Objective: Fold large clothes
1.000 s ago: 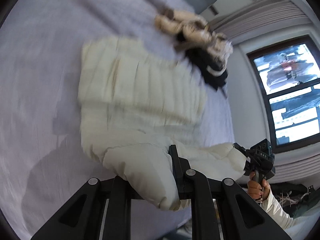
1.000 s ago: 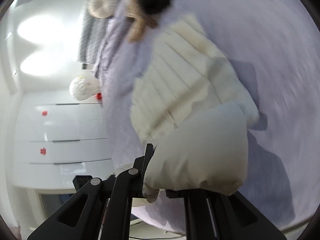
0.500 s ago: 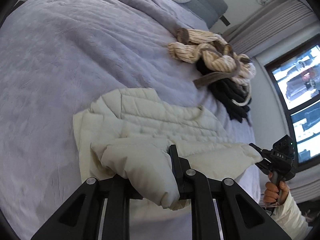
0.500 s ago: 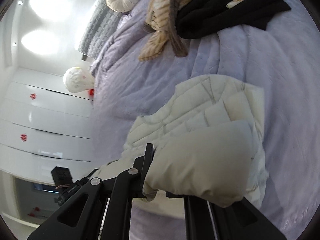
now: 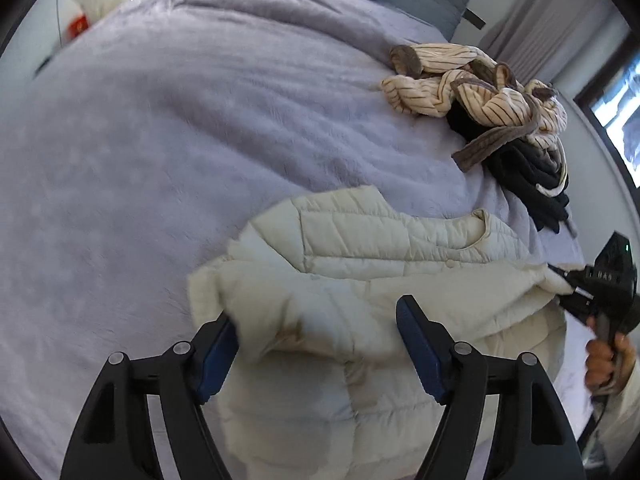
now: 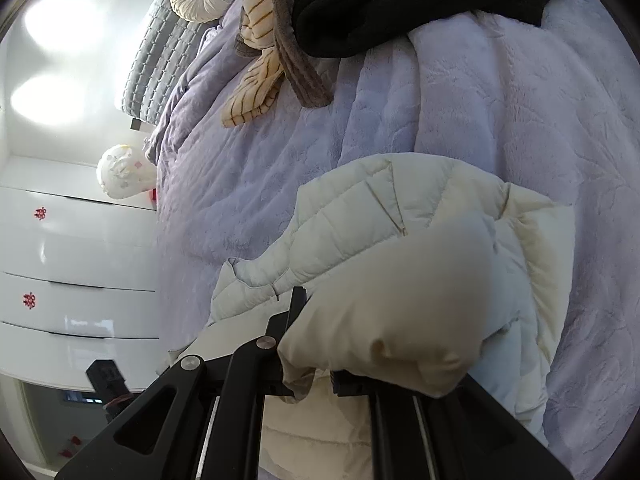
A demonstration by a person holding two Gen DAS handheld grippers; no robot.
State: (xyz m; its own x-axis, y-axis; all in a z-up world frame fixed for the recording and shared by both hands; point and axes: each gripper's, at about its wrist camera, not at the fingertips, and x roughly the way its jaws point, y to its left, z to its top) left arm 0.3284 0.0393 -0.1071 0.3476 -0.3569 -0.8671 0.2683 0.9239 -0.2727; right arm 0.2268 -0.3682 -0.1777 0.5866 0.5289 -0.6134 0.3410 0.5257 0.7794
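Two grippers work the cream jacket (image 5: 384, 280), which lies doubled on the bed (image 5: 160, 140). The left gripper (image 5: 316, 320) gapes wide, gripping nothing, apparently releasing its corner. The right gripper (image 6: 316, 336) is clamped on its corner, keeping the fold aligned.

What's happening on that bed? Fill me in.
A person with a handheld tool in each hand is folding a cream puffer jacket on the lavender bedspread. The left tool is open, its jaws spread apart with the jacket's folded edge lying between them, apparently let go. The right tool is shut on the other end of that fold. A striped sweater and a black garment lie heaped together farther up the bed, not yet folded.
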